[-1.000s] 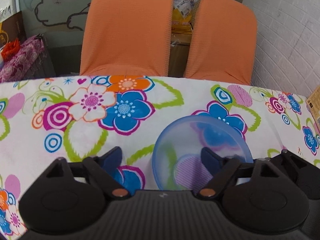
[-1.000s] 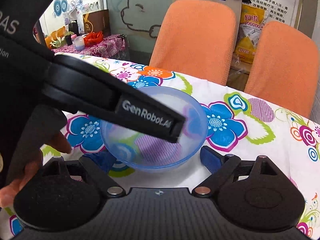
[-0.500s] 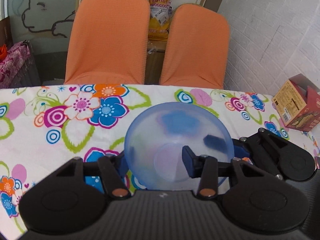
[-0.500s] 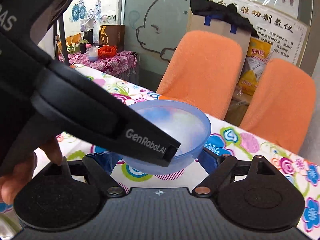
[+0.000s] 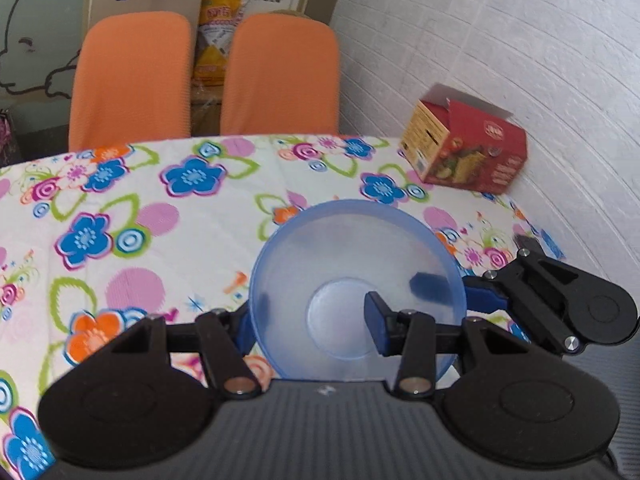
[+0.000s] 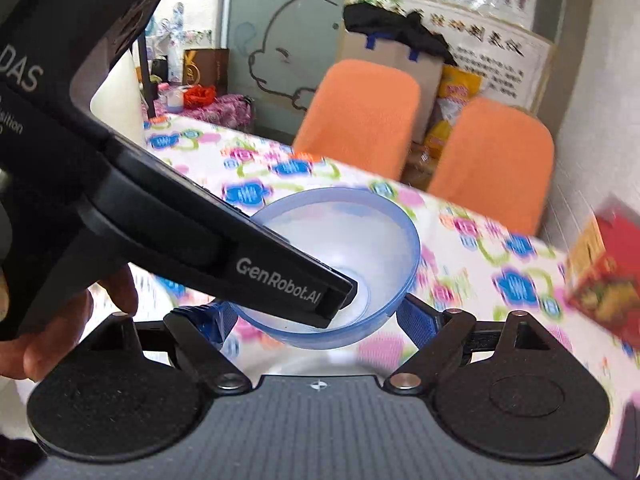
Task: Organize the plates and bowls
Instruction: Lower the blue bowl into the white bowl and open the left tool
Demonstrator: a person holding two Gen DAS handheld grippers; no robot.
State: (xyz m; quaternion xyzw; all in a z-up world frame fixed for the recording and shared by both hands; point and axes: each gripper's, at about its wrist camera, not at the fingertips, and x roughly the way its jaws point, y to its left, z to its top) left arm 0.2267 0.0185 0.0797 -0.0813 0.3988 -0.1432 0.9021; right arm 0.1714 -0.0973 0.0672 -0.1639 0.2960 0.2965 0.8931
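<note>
Left tongs [image 5: 316, 320] pinch blue bowl [image 5: 352, 280] wall at rim, above worktop [image 5: 120, 208]; right tongs [image 6: 312, 316] wide beneath. Bowl looks light, thin, slippery plastic.

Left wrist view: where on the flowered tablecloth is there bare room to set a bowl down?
Free: the flowered tablecloth left of the translucent blue plastic bowl, up to the orange chairs. Crowded: the right corner, holding the red cardboard box.
</note>
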